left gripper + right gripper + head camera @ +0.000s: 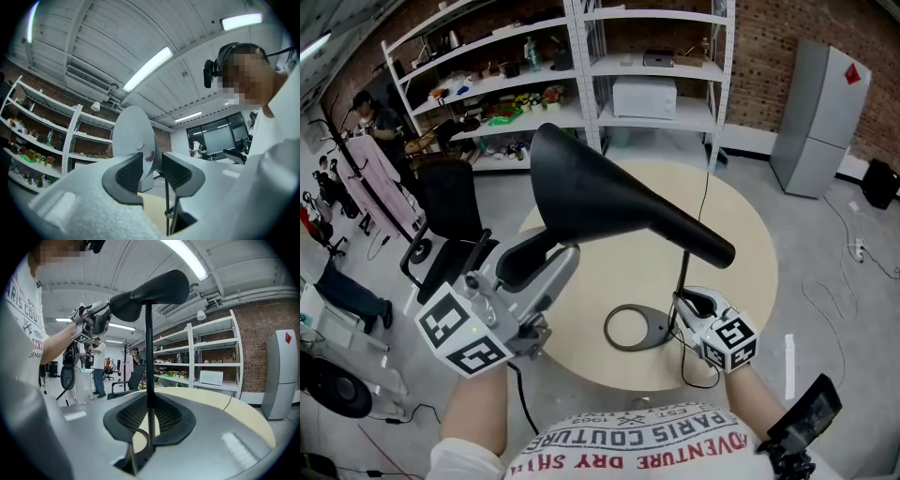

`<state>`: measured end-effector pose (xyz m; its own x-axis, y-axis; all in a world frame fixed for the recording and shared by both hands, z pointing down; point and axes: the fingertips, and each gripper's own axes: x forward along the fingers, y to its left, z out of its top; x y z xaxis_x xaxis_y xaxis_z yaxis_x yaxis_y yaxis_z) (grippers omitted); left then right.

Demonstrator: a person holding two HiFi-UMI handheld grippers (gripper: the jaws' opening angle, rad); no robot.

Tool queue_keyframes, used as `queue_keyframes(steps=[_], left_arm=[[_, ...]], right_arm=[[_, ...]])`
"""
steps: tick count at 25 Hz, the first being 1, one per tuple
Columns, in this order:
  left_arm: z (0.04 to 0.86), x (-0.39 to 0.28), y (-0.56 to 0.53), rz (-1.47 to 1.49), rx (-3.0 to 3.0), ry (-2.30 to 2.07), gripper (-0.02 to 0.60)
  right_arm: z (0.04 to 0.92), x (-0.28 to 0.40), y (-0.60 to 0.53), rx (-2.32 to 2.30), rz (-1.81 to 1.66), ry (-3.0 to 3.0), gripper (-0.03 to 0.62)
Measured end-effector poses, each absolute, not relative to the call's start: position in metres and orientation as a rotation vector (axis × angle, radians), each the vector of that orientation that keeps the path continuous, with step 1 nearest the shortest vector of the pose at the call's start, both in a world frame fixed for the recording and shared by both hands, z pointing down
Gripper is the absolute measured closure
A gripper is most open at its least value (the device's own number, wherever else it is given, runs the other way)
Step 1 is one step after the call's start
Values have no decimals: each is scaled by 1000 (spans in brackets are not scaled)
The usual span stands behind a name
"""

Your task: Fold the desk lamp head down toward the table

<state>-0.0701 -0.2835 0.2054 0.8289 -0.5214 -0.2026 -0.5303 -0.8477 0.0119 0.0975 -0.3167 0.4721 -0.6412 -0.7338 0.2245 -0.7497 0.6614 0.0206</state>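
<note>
Folding is not yet done: the lamp head (pixel 609 202) sits high over the bench (pixel 741 253) (tilted, far from flat), left tool (pixel 542 246) released at its wide end, right tool (pixel 698 302) clenched on the stem (pixel 682 277)

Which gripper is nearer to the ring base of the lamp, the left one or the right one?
Right. The right gripper is clamped on the pole just above the ring base; the left gripper, jaws apart, is up by the lamp head.

Black desk lamp (pixel 619 202) stands on round table (pixel 741 281)
</note>
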Motion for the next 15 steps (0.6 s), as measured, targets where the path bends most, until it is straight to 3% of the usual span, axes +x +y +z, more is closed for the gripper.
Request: queue_keyframes(steps=[10,12,15], left_arm=[[198,-59,-280,274,-2991,777,464],[197,-59,-282,262,-2988,792,533],[196,-56,-285,251,-2994,794,534]], right_arm=[[471,99,-316,1206,122,-2677,549],[471,99,-316,1206,122,-2676,549],[470,102,-318,1204,127,-2679,549]])
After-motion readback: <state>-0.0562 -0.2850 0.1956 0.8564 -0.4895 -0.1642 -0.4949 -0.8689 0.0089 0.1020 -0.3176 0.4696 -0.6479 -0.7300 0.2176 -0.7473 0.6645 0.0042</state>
